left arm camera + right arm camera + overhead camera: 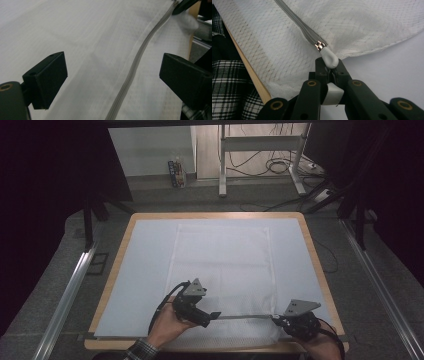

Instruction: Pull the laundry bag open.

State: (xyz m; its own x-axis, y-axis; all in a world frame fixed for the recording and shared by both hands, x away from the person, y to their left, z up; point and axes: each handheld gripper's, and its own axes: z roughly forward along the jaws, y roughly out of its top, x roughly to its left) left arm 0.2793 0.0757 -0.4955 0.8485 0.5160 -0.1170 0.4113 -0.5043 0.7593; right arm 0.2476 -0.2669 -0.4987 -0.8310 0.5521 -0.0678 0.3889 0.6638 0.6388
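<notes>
A white mesh bag (222, 255) lies flat on the table, with a grey zipper (245, 316) running along its near edge. My right gripper (275, 319) is at the zipper's right end, shut on the white zipper pull (328, 57), which sticks out between its jaws (329, 66). The zipper (299, 22) stretches away from the pull. My left gripper (214, 316) sits at the zipper's left part. In the left gripper view its jaws (113, 75) stand wide open above the mesh, the zipper (135, 65) passing between them untouched.
A pale sheet covers the wooden table (125, 240), whose near edge (249, 72) runs close beside the bag. A plaid sleeve (227, 82) is just behind it. Metal rails (65, 295) flank the table on the floor; a desk frame and cables (270, 165) stand beyond.
</notes>
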